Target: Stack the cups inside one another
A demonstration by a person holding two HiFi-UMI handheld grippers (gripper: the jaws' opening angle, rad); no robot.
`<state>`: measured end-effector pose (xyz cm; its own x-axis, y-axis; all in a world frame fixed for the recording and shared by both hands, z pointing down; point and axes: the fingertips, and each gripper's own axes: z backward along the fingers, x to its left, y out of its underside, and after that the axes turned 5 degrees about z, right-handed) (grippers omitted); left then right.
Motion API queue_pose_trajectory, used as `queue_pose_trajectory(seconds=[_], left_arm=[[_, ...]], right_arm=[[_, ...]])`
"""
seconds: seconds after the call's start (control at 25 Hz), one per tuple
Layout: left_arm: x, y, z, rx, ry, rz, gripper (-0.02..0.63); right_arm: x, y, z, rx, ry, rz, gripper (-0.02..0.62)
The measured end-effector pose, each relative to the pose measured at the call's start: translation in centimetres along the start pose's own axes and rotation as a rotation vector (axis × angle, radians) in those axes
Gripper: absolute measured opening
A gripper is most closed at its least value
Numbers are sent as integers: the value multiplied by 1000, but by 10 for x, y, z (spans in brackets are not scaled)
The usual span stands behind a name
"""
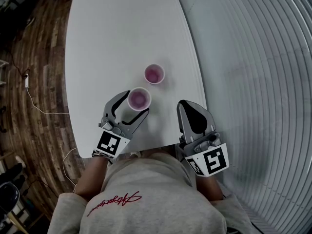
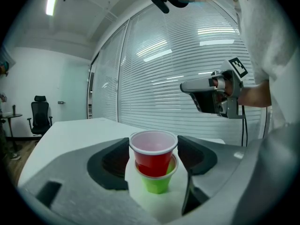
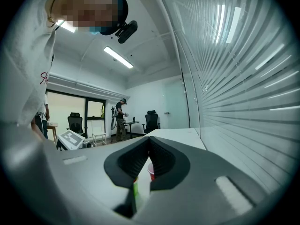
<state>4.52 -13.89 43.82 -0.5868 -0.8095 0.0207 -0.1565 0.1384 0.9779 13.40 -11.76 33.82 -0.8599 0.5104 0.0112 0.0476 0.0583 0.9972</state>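
The white tabletop (image 1: 112, 38) is smooth and matt, with a rounded near edge; it fills the upper middle of the head view. The right tool (image 1: 185, 105) is held at the lower right of that view; its jaws are clenched together on nothing. The left tool (image 1: 136, 103), at lower centre, is set round the red cup (image 2: 153, 159); its pads meet the cup's rim on both sides, so the cup is judged to be grasped. In the left gripper view the red cup is seen seated in a green cup (image 2: 157, 183), with its upper half standing proud. A lone cup (image 1: 154, 74) with a pink inside is left standing apart, just beyond the pair.

One nesting is judged done and one is left. For the next move the lone cup has to be brought over the pair, or the pair over it, and lowered upright and centred. All three are thin, glossy, tapered plastic with rolled white rims; a hard squeeze could buckle them and a sideways nudge could tip them.
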Motion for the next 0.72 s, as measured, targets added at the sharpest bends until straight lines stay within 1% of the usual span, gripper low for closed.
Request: queue_pose_trajectory(seconds=[0.28, 0.6, 0.72], left_arm=[[0, 7, 1, 11, -15, 54, 319], [1, 19, 1, 31, -4, 23, 320], [0, 24, 2, 47, -8, 54, 321]], right_arm=[[1, -2, -1, 0, -3, 0, -2], [2, 3, -4, -1, -1, -2, -2], [3, 3, -4, 3, -2, -4, -2]])
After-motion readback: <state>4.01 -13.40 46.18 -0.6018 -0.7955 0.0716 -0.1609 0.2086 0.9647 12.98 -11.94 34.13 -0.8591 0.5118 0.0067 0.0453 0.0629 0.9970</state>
